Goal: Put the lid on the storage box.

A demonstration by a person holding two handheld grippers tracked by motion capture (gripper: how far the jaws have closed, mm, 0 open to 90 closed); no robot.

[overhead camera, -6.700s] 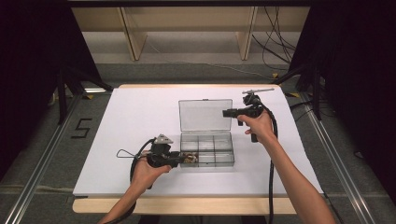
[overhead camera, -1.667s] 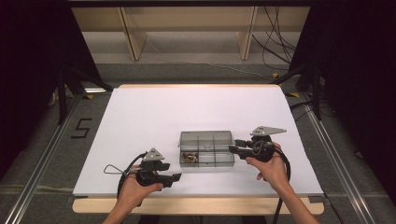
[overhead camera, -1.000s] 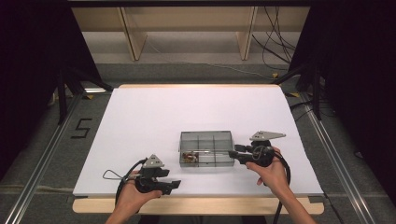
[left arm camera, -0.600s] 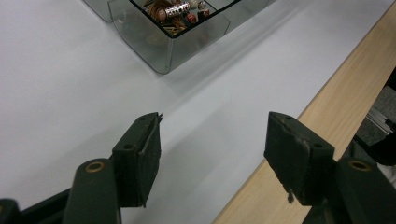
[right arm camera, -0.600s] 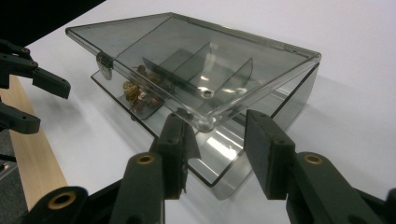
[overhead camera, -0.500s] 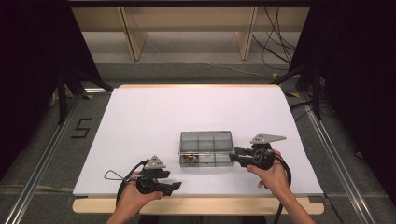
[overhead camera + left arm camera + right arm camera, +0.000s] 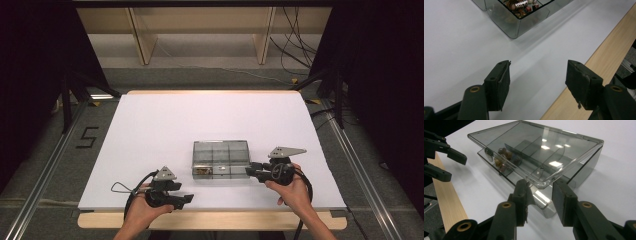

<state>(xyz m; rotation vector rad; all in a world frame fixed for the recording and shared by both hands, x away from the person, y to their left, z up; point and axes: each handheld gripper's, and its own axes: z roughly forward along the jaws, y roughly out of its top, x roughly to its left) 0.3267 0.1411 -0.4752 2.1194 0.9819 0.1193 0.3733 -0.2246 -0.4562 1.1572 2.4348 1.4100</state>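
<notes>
A smoky clear compartment box [image 7: 220, 152] sits on the white mat a little right of centre. Its lid [image 7: 536, 147] lies down but stays slightly ajar above the base. Small brown and silver beads [image 7: 520, 5] fill the front left compartment. My right gripper [image 7: 251, 171] is at the box's front right corner. In the right gripper view, that gripper [image 7: 540, 192] has the lid's corner between its jaws; they have just been closing, and no firm press shows. My left gripper [image 7: 189, 200] rests near the front edge, open and empty [image 7: 537, 82], apart from the box [image 7: 506, 20].
The white mat [image 7: 150, 130] covers the table, with a wooden strip [image 7: 225, 220] along the front edge. Metal rails run along both sides on the floor. Wooden shelf legs and cables stand beyond the far edge. The left gripper [image 7: 456, 167] appears far left in the right gripper view.
The lid that stood open several seconds ago now lies over the box. Within the last second the right gripper crept left to the box's corner. The left gripper stayed put.
</notes>
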